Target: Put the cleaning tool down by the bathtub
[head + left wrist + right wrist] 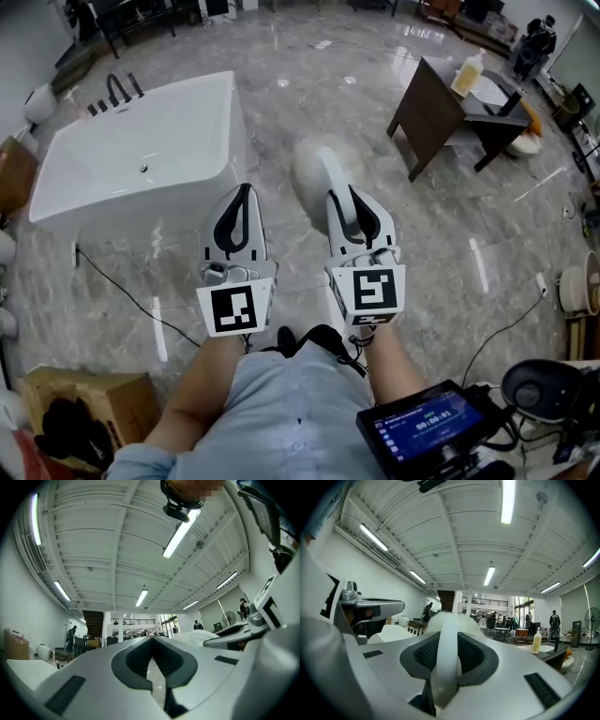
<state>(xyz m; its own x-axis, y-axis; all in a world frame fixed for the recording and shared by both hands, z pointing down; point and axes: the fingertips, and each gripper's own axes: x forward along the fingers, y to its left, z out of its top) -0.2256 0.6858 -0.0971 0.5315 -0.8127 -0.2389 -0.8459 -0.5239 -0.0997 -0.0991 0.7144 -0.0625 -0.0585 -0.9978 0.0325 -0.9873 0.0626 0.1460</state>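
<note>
The cleaning tool (446,660) is held by its white handle between the jaws of the right gripper (352,197), with its fluffy head just beyond the jaw tips. The left gripper (152,640) is closed and empty. The bathtub (141,150) lies ahead-left of its jaws.

Floor (309,84), centre: broad bare stretch ahead of you, free passage between bathtub (230,131) and dark table (431,112).
Strip along the tub's right wall: open, with only the cleaning tool's fluffy head (314,169) over it.
Left: the tub blocks you.
Black cable (122,292): trails across the floor on your near left.
Cardboard box (66,389): closes off the lower left corner.
</note>
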